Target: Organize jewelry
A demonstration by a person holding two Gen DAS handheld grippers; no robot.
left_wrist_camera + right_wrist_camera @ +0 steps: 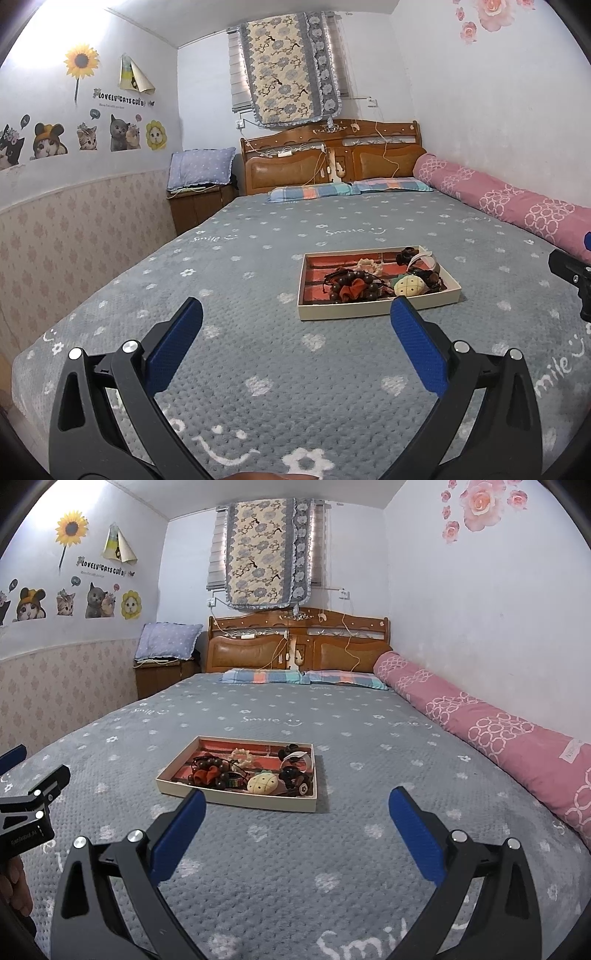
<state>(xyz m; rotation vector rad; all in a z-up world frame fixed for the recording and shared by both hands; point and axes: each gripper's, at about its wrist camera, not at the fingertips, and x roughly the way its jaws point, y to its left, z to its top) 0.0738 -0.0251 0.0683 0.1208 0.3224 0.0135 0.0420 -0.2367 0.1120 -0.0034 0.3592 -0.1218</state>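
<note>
— Grey bedspread with white flowers and hearts covers the whole bed. What lies along its edges?

— A wooden headboard runs along the far edge, with two flat plaid pillows below it. One long pink bolster follows the right edge against the wall. The near half of the bed is open cloth.

— Where is the jewelry?

— One shallow cream box with a red floor sits near the middle of the bed, ahead of both grippers. A tangle fills its near and right parts: dark wooden bead bracelets, one orange scrunchie, one pale pineapple-shaped charm. The bracelets overlap too much to count.

— And the claws?

— Two. The left gripper is spread wide, blue pads holding nothing, hovering over bare cloth just before the box's near edge. The right gripper is equally wide and empty, its left pad overlapping the box's near rim in view.
</note>
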